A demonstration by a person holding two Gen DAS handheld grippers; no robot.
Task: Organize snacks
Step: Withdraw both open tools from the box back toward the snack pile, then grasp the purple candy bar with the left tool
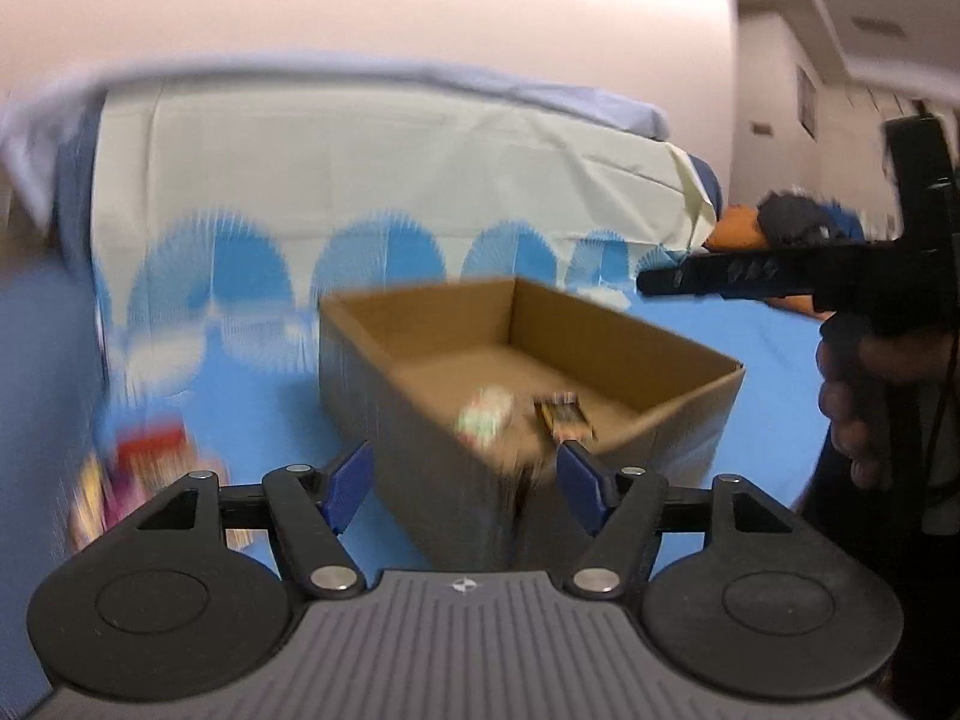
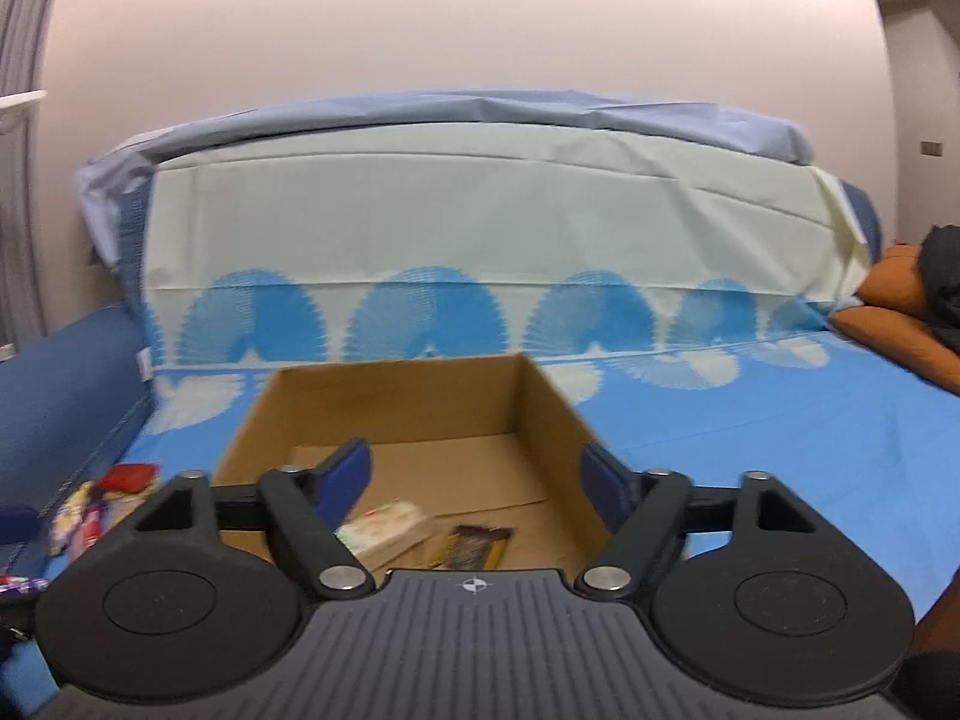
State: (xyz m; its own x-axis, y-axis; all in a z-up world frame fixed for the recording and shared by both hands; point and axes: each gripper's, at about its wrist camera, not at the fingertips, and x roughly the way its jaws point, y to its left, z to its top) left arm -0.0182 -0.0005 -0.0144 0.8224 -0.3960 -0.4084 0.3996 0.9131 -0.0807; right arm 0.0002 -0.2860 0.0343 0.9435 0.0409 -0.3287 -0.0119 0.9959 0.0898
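- We found the cardboard box (image 2: 414,420) standing open on the blue patterned bed cover (image 2: 780,420).
- Two snacks lay on its floor at the near end: a pale wrapped packet (image 2: 387,531) and, just beside it, a dark bar (image 2: 474,546).
- We noted the left tool (image 1: 459,474) released, nothing between its blue pads, at the box's near corner.
- The right tool (image 2: 480,480) was likewise released and empty, above the box's near end.
- More loose snacks (image 2: 102,507) lay on the cover left of the box.
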